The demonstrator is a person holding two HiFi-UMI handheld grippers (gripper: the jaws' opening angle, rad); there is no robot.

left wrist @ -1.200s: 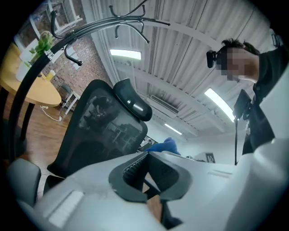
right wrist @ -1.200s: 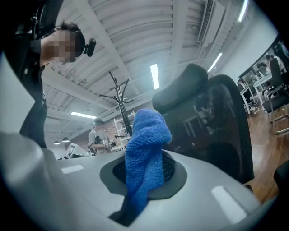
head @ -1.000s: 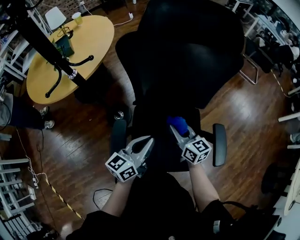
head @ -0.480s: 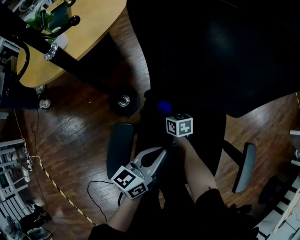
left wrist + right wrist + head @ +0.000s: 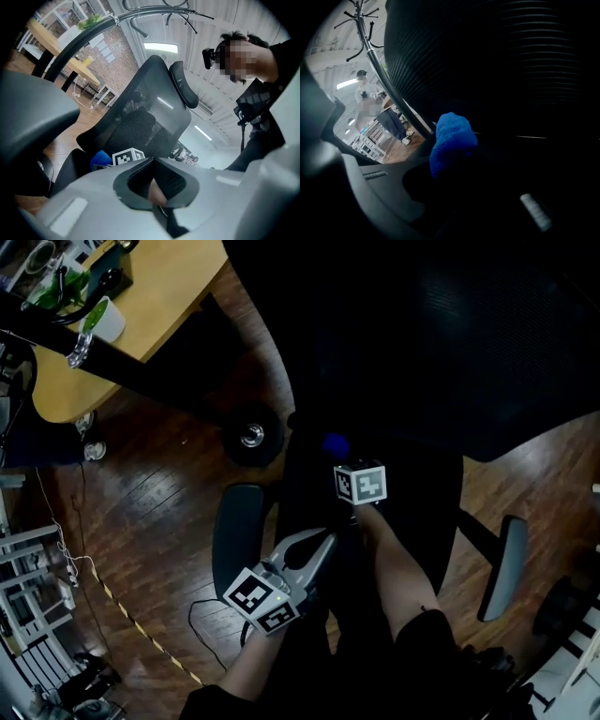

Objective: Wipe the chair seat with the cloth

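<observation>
Right gripper (image 5: 340,458): fingers clamped on cloth (image 5: 335,444), chair seat (image 5: 422,517) 11 o'clock. Left gripper (image 5: 326,542): fingers closed, empty. I'd press flat, overlap strokes toward 5 o'clock.

Cloth (image 5: 452,140): a blue, fuzzy wad, bunched and clamped between the jaws of the right gripper (image 5: 343,461), its rounded end protruding past the tips. Chair seat (image 5: 427,512): black and flat, lying directly beneath that gripper and the cloth.
</observation>
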